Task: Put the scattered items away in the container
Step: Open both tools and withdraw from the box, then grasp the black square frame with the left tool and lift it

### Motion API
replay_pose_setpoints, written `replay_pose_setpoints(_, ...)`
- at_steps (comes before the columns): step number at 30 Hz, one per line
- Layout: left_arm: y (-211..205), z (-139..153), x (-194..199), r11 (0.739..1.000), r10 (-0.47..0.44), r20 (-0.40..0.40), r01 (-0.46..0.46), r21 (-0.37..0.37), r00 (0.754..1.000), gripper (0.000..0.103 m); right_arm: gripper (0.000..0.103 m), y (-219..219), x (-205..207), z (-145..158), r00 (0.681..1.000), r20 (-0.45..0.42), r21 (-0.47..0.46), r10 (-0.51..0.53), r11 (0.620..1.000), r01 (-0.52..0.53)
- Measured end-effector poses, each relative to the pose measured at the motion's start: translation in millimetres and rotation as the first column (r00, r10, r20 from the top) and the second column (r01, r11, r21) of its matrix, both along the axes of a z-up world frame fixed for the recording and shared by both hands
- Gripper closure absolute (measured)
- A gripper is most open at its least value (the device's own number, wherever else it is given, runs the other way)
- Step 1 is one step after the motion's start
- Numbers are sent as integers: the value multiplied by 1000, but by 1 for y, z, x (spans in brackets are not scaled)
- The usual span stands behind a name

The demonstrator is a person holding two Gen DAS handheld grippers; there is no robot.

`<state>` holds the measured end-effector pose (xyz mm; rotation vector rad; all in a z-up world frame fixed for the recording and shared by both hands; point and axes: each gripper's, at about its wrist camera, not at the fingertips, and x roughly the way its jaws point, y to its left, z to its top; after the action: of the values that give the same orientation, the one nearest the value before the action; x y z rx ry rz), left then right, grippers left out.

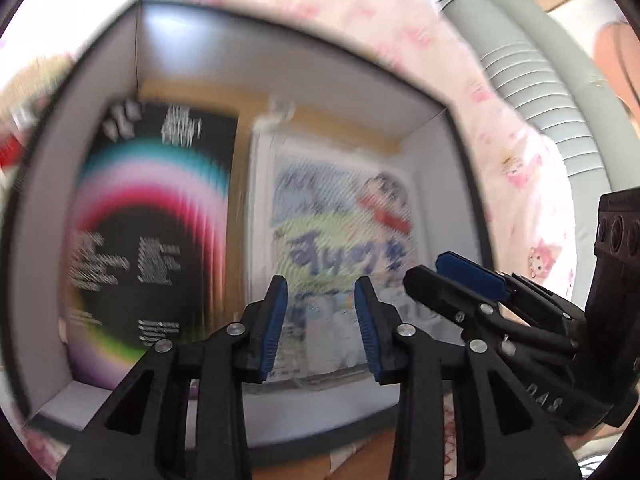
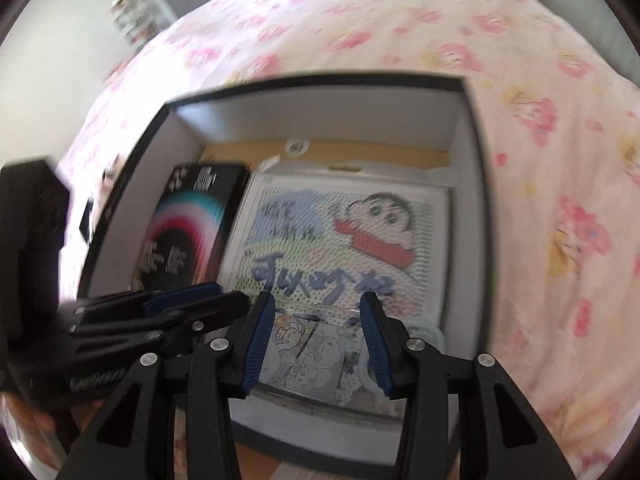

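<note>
An open box with a black rim and white inner walls (image 1: 48, 200) (image 2: 320, 120) lies on the bed. Inside it, on the left, is a black packet with a rainbow arc (image 1: 152, 240) (image 2: 192, 232). Beside that lies a white packet with a cartoon boy and blue lettering (image 1: 340, 220) (image 2: 340, 240). A clear card with line-drawn figures (image 2: 312, 344) lies on the packet's near end. My left gripper (image 1: 320, 292) (image 2: 192, 300) hovers open over the box with nothing between its pads. My right gripper (image 2: 318, 304) (image 1: 468, 280) hangs open above the card, close to the left one.
A pink flowered bedspread (image 2: 520, 160) (image 1: 520, 168) surrounds the box. A white ribbed cushion or headboard (image 1: 540, 80) rises at the right in the left wrist view. A shelf with small colourful items (image 2: 128, 0) stands far off. A small clear round piece (image 2: 298, 146) lies by the box's far wall.
</note>
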<state>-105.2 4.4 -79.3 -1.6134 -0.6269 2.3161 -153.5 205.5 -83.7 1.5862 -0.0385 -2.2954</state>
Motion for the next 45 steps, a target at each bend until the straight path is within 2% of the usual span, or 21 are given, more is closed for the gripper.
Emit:
replay_pose_setpoints(3, 1, 36, 15, 1000, -5, -99, 3, -17, 995, 64, 58, 8, 22, 30, 989, -122, -38, -86, 996, 82)
replay_pose_setpoints(6, 4, 64, 25, 997, -49, -147, 40, -63, 988, 64, 57, 14, 40, 50, 975, -169, -88, -143, 988, 130)
replay_pose_setpoints(8, 5, 62, 33, 994, -81, -165, 68, -85, 983, 63, 57, 11, 51, 61, 970, -192, -87, -149, 987, 134)
replay_pose_setpoints(9, 0, 73, 40, 992, -101, -171, 86, -88, 980, 64, 57, 9, 57, 68, 969, -204, -92, -137, 988, 121)
replay_pose_setpoints(11, -8, 81, 52, 993, -107, -195, 96, -67, 975, 64, 58, -1, 73, 81, 968, -227, -92, -103, 992, 83)
replay_pose_setpoints(14, -6, 66, 49, 994, -99, -208, 89, -59, 973, 64, 58, -15, 91, 95, 959, -274, -73, -77, 996, 59)
replay_pose_setpoints(16, -12, 69, 56, 994, -78, -216, 60, -89, 973, 64, 58, -20, 96, 101, 961, -271, -70, -53, 997, 35)
replay_pose_setpoints(20, -42, 65, 75, 990, -35, -207, 5, -140, 978, 66, 61, -53, 101, 92, 970, -241, -76, 18, 996, -37)
replay_pose_setpoints(22, -58, 57, 80, 989, -10, -184, -18, -148, 983, 67, 63, -77, 108, 91, 962, -255, -58, 102, 991, -120)
replay_pose_setpoints(25, -88, 44, 85, 995, 30, -142, -44, -92, 989, 67, 63, -109, 119, 91, 944, -254, -92, 211, 966, -241)
replay_pose_setpoints(27, -104, 40, 86, 991, 68, -144, -84, -104, 987, 67, 63, -127, 121, 89, 940, -259, -91, 223, 963, -253)
replay_pose_setpoints(31, -138, 37, 91, 977, 141, -150, -162, -140, 979, 67, 63, -160, 106, 77, 949, -197, -132, 245, 953, -273)
replay_pose_setpoints(38, -192, 11, 95, 977, 194, -129, -204, -67, 972, 67, 63, -219, 99, 64, 919, -190, -87, 347, 926, -367)
replay_pose_setpoints(43, -225, -13, 89, 964, 261, -89, -265, -35, 961, 67, 63, -248, 81, 40, 924, -110, -107, 367, 920, -378)
replay_pose_setpoints(45, -237, -26, 85, 959, 283, -66, -283, -1, 957, 67, 63, -260, 74, 29, 928, -88, -112, 362, 922, -370)
